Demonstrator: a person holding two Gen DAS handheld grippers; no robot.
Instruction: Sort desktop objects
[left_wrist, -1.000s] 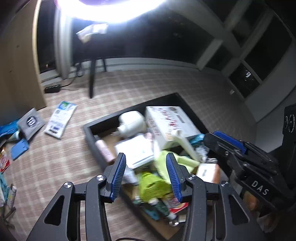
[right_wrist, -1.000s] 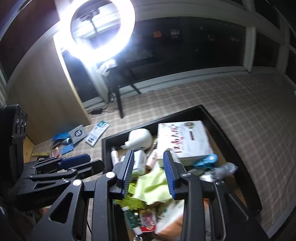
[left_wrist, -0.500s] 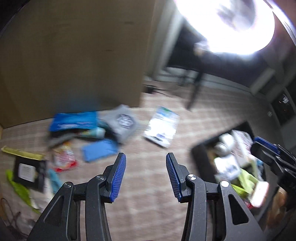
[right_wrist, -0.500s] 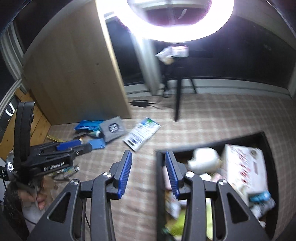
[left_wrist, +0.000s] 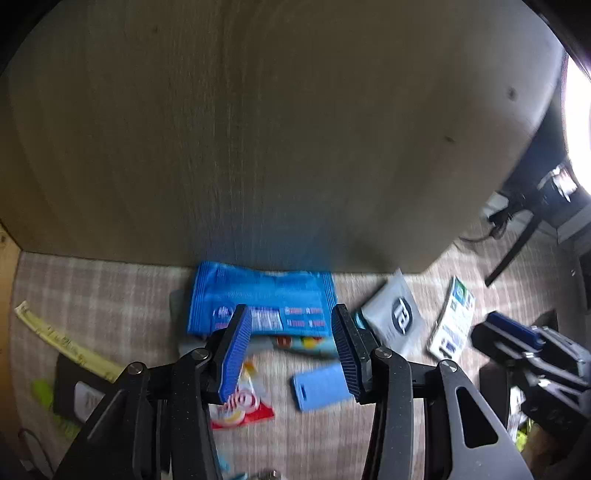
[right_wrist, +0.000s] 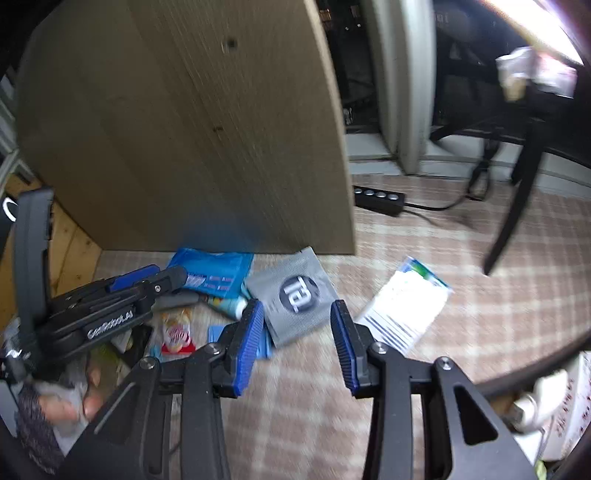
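Note:
My left gripper (left_wrist: 291, 350) is open and empty, above a pile on the checked cloth: a blue snack bag (left_wrist: 258, 299), a tube under it (left_wrist: 303, 343), a small blue card (left_wrist: 319, 386) and a red-and-white packet (left_wrist: 240, 404). My right gripper (right_wrist: 297, 345) is open and empty, just in front of a grey pouch with a round logo (right_wrist: 295, 295); the pouch also shows in the left wrist view (left_wrist: 395, 317). A white-and-green leaflet pack (right_wrist: 404, 304) lies to its right. The left gripper shows in the right wrist view (right_wrist: 147, 280).
A wooden panel (right_wrist: 184, 129) stands behind the pile. A black power strip (right_wrist: 376, 195) and tripod legs (right_wrist: 513, 218) are on the floor behind. A yellow tape measure (left_wrist: 62, 343) and black item (left_wrist: 79, 391) lie left. The black box's contents (right_wrist: 561, 398) are at far right.
Both grippers have swung left, away from the black box of items, to the pile by the wooden panel. Both stay open and empty.

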